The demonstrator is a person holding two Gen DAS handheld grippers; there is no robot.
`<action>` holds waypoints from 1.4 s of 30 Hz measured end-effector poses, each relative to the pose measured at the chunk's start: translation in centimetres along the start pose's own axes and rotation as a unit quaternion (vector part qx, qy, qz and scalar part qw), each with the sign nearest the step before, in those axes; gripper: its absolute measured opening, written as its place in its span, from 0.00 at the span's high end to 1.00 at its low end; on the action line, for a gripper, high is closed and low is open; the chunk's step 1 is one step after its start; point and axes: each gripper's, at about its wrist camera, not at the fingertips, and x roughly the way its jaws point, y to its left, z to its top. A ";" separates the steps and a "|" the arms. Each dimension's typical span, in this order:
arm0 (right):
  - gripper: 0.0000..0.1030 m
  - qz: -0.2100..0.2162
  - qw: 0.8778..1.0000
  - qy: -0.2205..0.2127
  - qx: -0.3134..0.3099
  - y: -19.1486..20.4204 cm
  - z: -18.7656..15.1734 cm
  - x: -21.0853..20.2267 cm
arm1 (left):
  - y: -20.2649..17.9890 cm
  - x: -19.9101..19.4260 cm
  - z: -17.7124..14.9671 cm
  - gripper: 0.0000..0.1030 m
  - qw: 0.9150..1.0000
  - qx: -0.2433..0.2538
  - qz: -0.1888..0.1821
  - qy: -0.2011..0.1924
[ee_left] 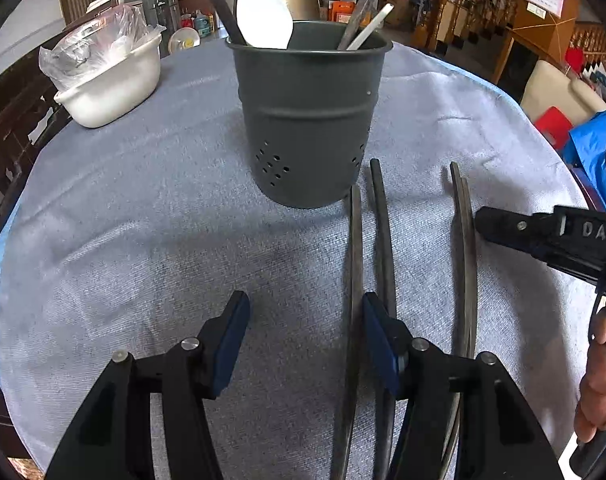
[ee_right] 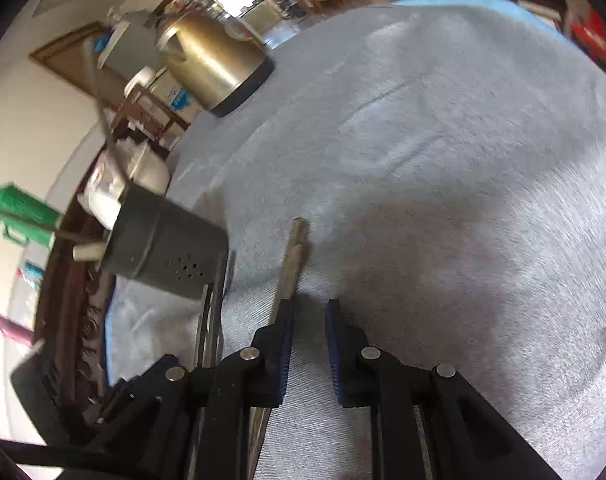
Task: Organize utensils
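Observation:
A grey perforated utensil holder (ee_left: 309, 116) stands on the cloth-covered table (ee_left: 143, 220), holding a white spoon (ee_left: 263, 16) and other utensils. Dark chopsticks lie in front of it: one pair (ee_left: 377, 248) beside my left gripper's right finger, another pair (ee_left: 465, 248) further right. My left gripper (ee_left: 303, 332) is open and empty above the cloth, left of the chopsticks. My right gripper (ee_right: 309, 340) is partly open and empty, with a chopstick pair (ee_right: 293, 264) just outside its left finger. The holder (ee_right: 163, 248) sits to its left. The right gripper's body (ee_left: 551, 236) shows in the left wrist view.
A white basin (ee_left: 111, 84) with a plastic bag stands at the back left. A brass kettle (ee_right: 215, 60) stands behind the holder. The table's edge curves close at the right and left. Chairs and a staircase lie beyond.

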 end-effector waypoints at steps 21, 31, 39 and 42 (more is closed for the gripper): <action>0.82 -0.100 0.994 0.045 -0.020 2.3 1.2 0.8 | 6.1 -2.5 -2.2 0.79 0.985 -0.114 -0.113 0.057; 0.88 -0.154 0.984 0.048 -0.081 4.3 2.1 2.5 | 4.3 -1.9 0.3 0.67 0.994 -0.054 -0.068 0.061; 0.91 -0.169 0.977 0.066 -0.111 3.8 1.3 1.4 | 3.7 -2.2 -1.3 0.67 0.996 0.023 -0.066 0.058; 0.91 -0.186 0.972 0.077 -0.117 4.4 1.5 1.9 | 2.3 -1.7 -1.2 0.67 0.994 0.055 -0.068 0.065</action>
